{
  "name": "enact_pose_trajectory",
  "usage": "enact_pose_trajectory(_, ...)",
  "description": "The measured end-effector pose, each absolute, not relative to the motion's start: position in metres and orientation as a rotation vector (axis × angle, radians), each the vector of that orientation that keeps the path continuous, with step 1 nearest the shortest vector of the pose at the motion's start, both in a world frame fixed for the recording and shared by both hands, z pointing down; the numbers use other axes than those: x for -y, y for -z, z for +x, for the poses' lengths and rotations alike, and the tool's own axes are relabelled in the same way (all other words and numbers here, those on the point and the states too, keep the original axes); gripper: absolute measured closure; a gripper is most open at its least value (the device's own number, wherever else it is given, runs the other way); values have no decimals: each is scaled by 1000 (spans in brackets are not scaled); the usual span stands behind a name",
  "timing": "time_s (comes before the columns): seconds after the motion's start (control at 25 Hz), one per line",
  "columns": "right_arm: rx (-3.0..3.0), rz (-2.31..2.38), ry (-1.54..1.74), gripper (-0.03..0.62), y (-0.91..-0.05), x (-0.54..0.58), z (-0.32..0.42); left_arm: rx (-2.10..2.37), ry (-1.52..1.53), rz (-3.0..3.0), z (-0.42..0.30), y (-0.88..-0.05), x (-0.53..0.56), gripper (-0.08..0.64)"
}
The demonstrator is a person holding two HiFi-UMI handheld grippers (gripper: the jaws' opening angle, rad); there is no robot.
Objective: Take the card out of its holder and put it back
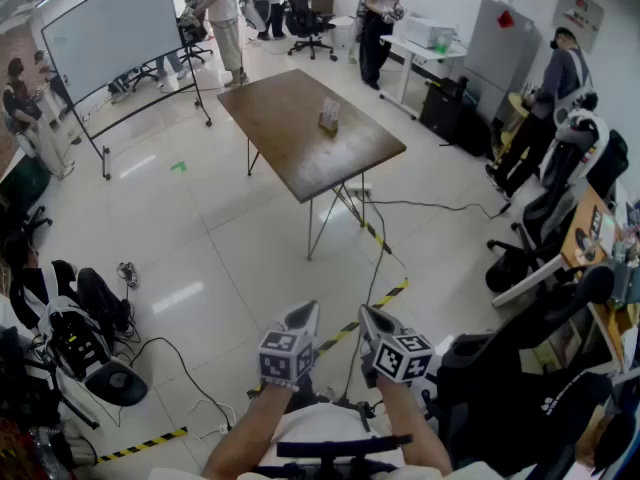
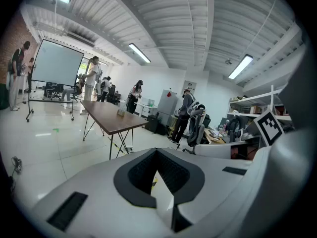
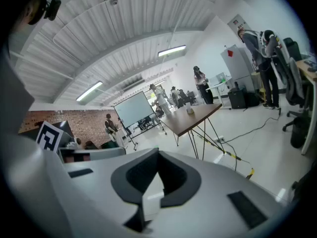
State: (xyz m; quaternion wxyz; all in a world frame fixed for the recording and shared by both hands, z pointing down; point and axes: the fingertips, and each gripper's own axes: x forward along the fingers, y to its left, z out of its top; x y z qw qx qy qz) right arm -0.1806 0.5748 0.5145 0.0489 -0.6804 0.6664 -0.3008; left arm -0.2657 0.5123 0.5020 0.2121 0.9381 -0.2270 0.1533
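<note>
The person stands well back from the brown table (image 1: 290, 143), out on the open floor (image 1: 230, 248), with both tools drawn in close to the body. The left gripper (image 1: 303, 313) is clenched, its dark pads meeting with nothing between them. The right gripper (image 1: 372, 316) is just beside it, pressed shut and empty too.

The card holder (image 1: 328, 115) stands upright on the table, alone, nearer the table's far edge than its near one and well apart from both grippers. It is too small from here to tell whether the card sits in it.

A strip of yellow-and-black tape (image 1: 385, 295) crosses the floor between the person and the table. A whiteboard (image 1: 110, 28) stands beyond the table's left corner.
</note>
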Motion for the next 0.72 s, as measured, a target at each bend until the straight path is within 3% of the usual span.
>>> enact_pose_trajectory(0.72, -1945, -2131, 955, 588, -528, -455, -85, 526, -441, 2610, -163, -514, -390, 565)
